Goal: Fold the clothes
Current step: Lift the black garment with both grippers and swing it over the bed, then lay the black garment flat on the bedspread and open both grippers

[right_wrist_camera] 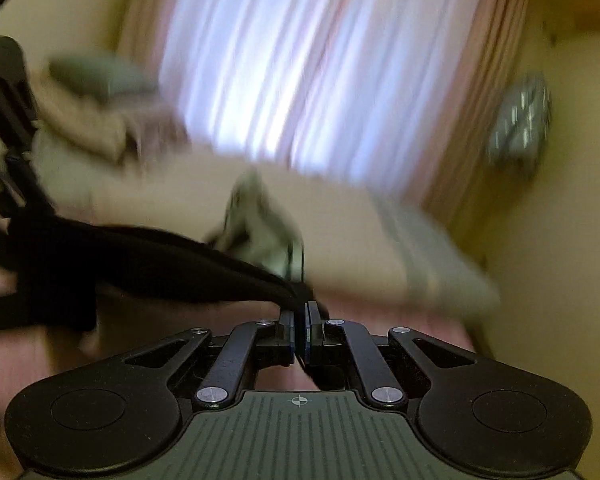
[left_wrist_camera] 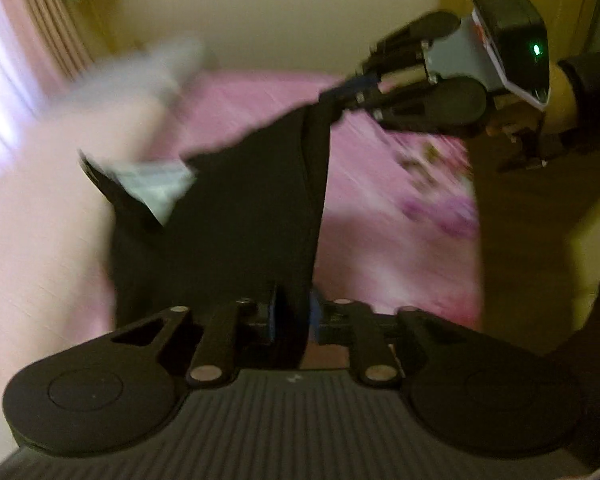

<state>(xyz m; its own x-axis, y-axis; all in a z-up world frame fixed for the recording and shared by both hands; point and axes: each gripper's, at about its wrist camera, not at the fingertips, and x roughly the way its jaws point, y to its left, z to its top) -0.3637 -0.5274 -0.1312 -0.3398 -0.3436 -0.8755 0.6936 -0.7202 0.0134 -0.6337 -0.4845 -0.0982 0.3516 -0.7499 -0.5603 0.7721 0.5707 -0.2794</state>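
On the far left of the left wrist view, a curtain (left_wrist_camera: 40, 32) is seen, bright with daylight, and below it a pale blurred heap of bedding (left_wrist_camera: 40, 200). Further right, a black garment (left_wrist_camera: 240, 208) is held up above a bed (left_wrist_camera: 380, 248) covered in a pink floral sheet. A pale tag or lining (left_wrist_camera: 156, 188) is shown at the garment's upper left edge.

At bottom centre, the left gripper (left_wrist_camera: 294, 316) is clamped on the garment's lower edge, the cloth pinched between its blue-padded fingers. At upper right, the right gripper (left_wrist_camera: 340, 94) is closed on another part of the same edge. The fabric is thus stretched in the air between the two holds, probably so that it hangs flat and can be laid out or doubled over neatly.

In the right wrist view, the left gripper (right_wrist_camera: 10, 184) is glimpsed at the left border, the garment (right_wrist_camera: 140, 256) runs rightward as a dark taut band, and the right gripper (right_wrist_camera: 300, 320) is pressed together on its end. Everything is smeared by motion, so the garment's type cannot be told.
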